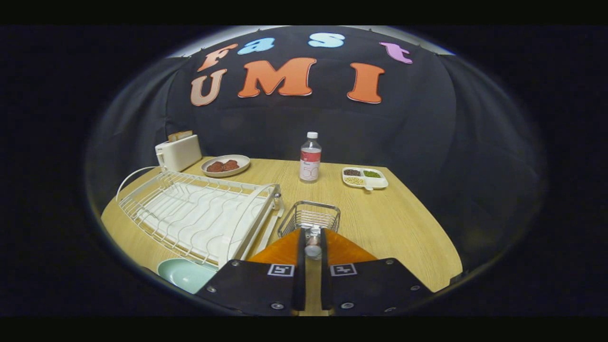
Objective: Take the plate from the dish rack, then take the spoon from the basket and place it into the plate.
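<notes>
Spanning the scene, the wooden bench carries everything at one working height, so each thing can be reached from the near side. The white wire rack takes up the left of it, its slots bare; the pale green plate lies flat on the bench just near of the rack's near corner, left of the fingers. By that I judge the plate step done, and the plate is set close so the spoon has a short way to travel.

Far left, a toaster stands by the wall with a dish of dark round food beside it. A bottle stands upright at the far middle, and a small divided tray of beans and grains lies to its right. These look to be bystanders, well apart from the work.

The wire basket sits just ahead of the fingers, right of the rack's near end. The gripper has its fingers drawn close, pinching a slim metallic thing, most likely the spoon, at the basket's near rim. Pinched this narrowly, the spoon should lift out without snagging the wires. What remains, I judge, is a swing left and near to the plate.
</notes>
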Demonstrator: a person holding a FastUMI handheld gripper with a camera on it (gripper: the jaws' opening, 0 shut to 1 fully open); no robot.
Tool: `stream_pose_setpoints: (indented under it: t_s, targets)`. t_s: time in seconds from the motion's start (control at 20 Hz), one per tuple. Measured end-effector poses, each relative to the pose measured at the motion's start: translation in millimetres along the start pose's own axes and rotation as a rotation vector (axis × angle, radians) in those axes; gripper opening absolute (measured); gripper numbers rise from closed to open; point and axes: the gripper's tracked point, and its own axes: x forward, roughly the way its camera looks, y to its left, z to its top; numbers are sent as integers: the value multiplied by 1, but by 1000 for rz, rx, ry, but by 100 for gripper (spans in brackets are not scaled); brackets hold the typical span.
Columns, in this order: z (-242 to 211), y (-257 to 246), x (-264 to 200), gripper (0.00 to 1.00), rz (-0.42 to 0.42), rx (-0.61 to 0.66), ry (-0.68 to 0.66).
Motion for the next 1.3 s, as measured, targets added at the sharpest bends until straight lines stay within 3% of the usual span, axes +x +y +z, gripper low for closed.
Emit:
stream_pose_setpoints:
  t_s: [0.35,0.85,1.3]
  targets:
    - [26,-4,-28,11,43,16,-6]
    - [65,-12,-117,11,103,64,-50]
    - [38,27,-174,11,221,21,-7]
